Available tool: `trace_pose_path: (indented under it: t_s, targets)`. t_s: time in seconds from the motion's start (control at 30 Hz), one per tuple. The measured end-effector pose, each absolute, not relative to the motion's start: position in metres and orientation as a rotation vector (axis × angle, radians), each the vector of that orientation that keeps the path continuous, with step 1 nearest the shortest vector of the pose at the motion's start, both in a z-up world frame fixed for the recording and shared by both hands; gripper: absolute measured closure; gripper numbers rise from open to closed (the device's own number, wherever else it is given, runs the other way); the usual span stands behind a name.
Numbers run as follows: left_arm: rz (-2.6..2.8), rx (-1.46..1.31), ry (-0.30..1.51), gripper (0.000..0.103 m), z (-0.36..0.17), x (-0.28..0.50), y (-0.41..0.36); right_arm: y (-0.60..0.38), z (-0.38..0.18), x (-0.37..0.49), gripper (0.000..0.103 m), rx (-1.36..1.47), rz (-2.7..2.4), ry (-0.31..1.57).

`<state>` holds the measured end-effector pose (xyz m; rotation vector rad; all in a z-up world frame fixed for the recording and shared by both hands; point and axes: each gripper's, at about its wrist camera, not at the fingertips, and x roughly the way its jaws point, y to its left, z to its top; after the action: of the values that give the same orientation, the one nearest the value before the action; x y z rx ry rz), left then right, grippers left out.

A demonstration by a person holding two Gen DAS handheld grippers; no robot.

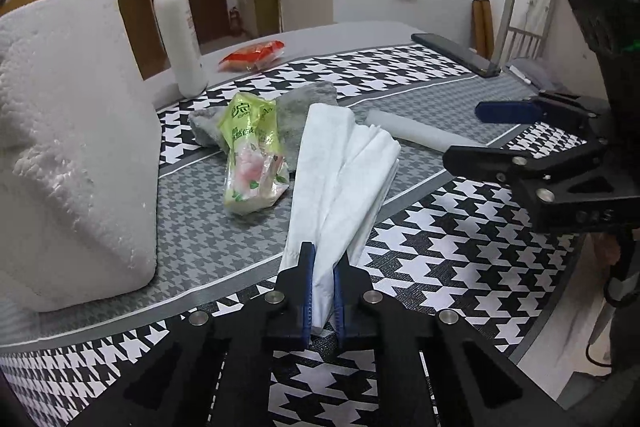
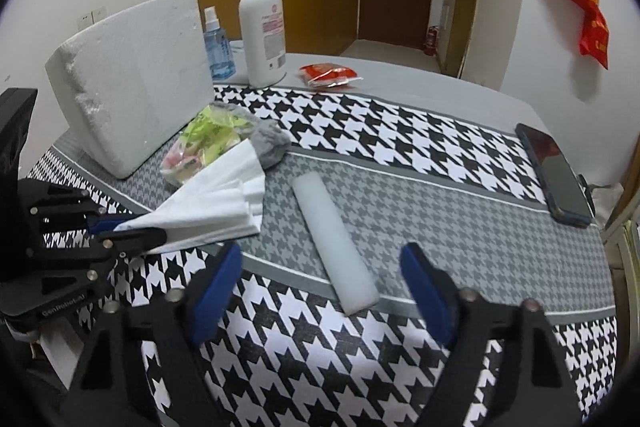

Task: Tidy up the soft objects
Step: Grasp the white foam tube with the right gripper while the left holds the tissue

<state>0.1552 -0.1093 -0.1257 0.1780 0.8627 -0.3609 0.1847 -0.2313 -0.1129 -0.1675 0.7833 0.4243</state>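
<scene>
Fingers (image 1: 307, 283) of my left gripper (image 1: 322, 291) are pinched together on the near end of the folded white paper tissue (image 1: 344, 171), which fans out from the pads toward 12 o'clock across the black-and-white houndstooth cloth (image 1: 440, 259). My right gripper (image 2: 320, 291) has its blue pads spread apart with nothing between them; it hangs over the near end of the pale translucent foam strip (image 2: 334, 243) without touching it.

As I read it, the job is barely begun. 1 soft item is in my grip but not yet placed anywhere. The foam strip lies alone toward 3 o'clock of the tissue. At 11 o'clock the green printed plastic packet (image 1: 252, 155) rests on the crumpled grey fuzzy cloth (image 1: 300, 107), both loose beside the white polystyrene block (image 1: 76, 131). I see no tidy stack or obvious collecting spot, so all 4 soft things remain to be sorted.
</scene>
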Motion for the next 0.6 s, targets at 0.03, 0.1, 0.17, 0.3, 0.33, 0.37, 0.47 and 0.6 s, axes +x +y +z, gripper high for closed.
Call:
trace_pose_path:
  t_s: [0.03,0.1,0.17,0.3,0.33,0.37,0.47,0.6]
  targets:
    - [-0.362,0.175,0.863,0.094,-0.126,0.155,-0.109,-0.233,-0.114,0.186,0.033,-0.170,0.423,0.788]
    - [-0.361,0.176,0.863,0.094,-0.126,0.155,-0.109,-0.234,-0.117,0.190,0.041,-0.174,0.420,0.802]
    - [-0.361,0.177,0.863,0.094,-0.126,0.156,-0.108,-0.234,-0.119,0.192,0.050,-0.178,0.424,0.813]
    - [-0.364,0.171,0.864,0.094,-0.125,0.156,-0.108,-0.235,-0.121,0.195,0.054,-0.200,0.410,0.823]
    - [-0.364,0.171,0.864,0.094,-0.126,0.156,-0.108,-0.235,-0.122,0.196,0.056,-0.201,0.411,0.827]
    - [-0.363,0.174,0.863,0.094,-0.125,0.156,-0.108,-0.235,-0.123,0.196,0.060,-0.208,0.415,0.829]
    - [-0.364,0.173,0.864,0.094,-0.126,0.155,-0.109,-0.233,-0.126,0.197,0.062,-0.222,0.424,0.841]
    - [-0.367,0.167,0.865,0.094,-0.126,0.156,-0.108,-0.230,-0.128,0.198,0.063,-0.238,0.428,0.848]
